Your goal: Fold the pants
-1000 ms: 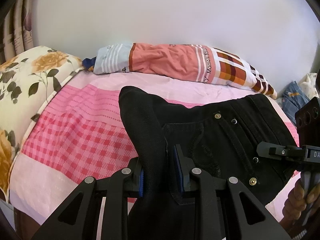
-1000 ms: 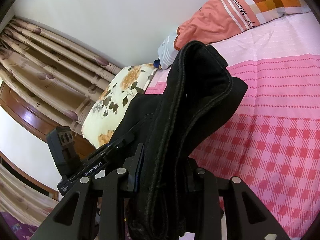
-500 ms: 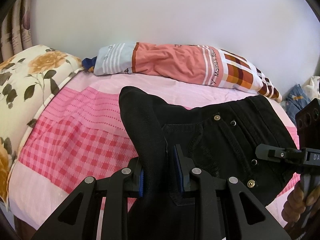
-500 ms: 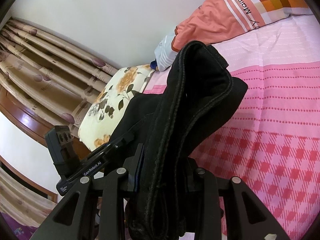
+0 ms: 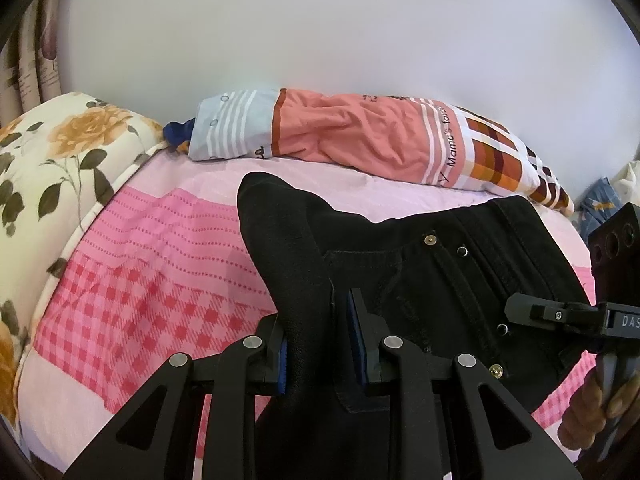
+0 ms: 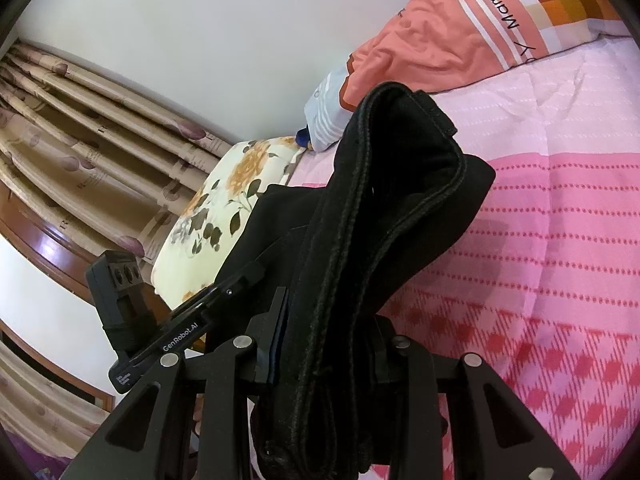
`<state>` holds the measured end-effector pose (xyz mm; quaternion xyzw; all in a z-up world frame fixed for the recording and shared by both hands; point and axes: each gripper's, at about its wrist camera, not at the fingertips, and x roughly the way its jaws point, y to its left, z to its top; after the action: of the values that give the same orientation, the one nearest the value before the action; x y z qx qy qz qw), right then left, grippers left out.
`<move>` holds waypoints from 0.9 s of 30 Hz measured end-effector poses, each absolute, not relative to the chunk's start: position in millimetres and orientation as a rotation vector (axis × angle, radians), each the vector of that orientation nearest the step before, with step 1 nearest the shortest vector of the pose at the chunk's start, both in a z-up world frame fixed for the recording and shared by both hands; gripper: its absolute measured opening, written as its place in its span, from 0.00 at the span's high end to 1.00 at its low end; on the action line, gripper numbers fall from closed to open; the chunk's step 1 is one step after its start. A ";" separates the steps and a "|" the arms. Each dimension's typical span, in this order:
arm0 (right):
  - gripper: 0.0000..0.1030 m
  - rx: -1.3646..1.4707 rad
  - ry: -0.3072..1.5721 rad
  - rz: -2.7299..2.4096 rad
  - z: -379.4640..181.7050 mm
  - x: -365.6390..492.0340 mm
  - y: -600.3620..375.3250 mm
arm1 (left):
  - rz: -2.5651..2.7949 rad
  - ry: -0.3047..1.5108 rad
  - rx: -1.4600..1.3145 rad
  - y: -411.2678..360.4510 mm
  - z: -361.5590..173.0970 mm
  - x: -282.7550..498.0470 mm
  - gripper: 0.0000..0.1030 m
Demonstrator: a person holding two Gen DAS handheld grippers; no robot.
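A bed [image 5: 152, 280] with a pink checked sheet stands against a white wall, with a floral pillow [image 5: 60, 168] at one side and an orange patterned pillow [image 5: 360, 136] along the wall. The black pants [image 5: 440, 272] hang lifted above the sheet. The left gripper [image 5: 316, 344] has its jaws clamped on one fold, and the right gripper [image 6: 332, 344] has its jaws clamped on the bunched waistband.

Left gripper [image 5: 316, 350]: matte black angular linkage arms, round silver pivot pins, blue pads on the fingers [image 5: 282, 364]. Right gripper [image 6: 326, 354]: identical black arms and silver pins. White "GenRobot.AI" lettering marks the left unit's black body, seen from the right wrist.
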<state>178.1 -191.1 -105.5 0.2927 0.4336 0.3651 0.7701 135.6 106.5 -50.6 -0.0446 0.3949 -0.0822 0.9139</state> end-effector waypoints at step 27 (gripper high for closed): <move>0.71 0.644 0.937 0.799 -119.5 239.0 -172.9 | -0.145 0.810 -0.107 125.0 -65.7 203.9 0.76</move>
<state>239.0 -172.9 -119.5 0.2965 0.4318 0.3681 0.7682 203.9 125.0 -65.7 -0.0518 0.3935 -0.0705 0.9152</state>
